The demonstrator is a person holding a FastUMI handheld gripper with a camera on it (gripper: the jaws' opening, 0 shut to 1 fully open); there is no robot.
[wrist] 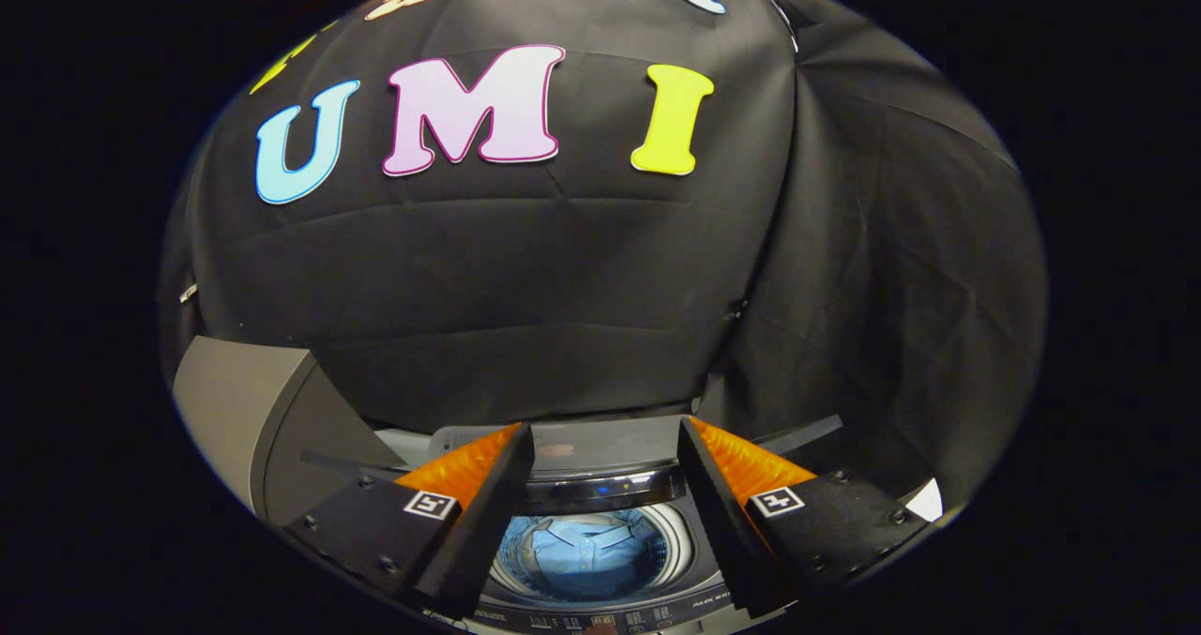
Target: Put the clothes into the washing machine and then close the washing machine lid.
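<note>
1. The gripper (605,485) hangs spread wide, holding nothing, above the washing machine (600,607).
2. Below, between its fingers, a blue shirt (586,551) lies in the drum.
3. Far left, the grey lid (239,410) stands raised.
4. Loading looks finished; next, reach left and lower the lid.

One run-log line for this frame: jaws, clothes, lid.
gripper: jaws open, empty, above the washing machine | blue shirt: inside drum, between the jaws | lid: raised, not yet closed
</note>
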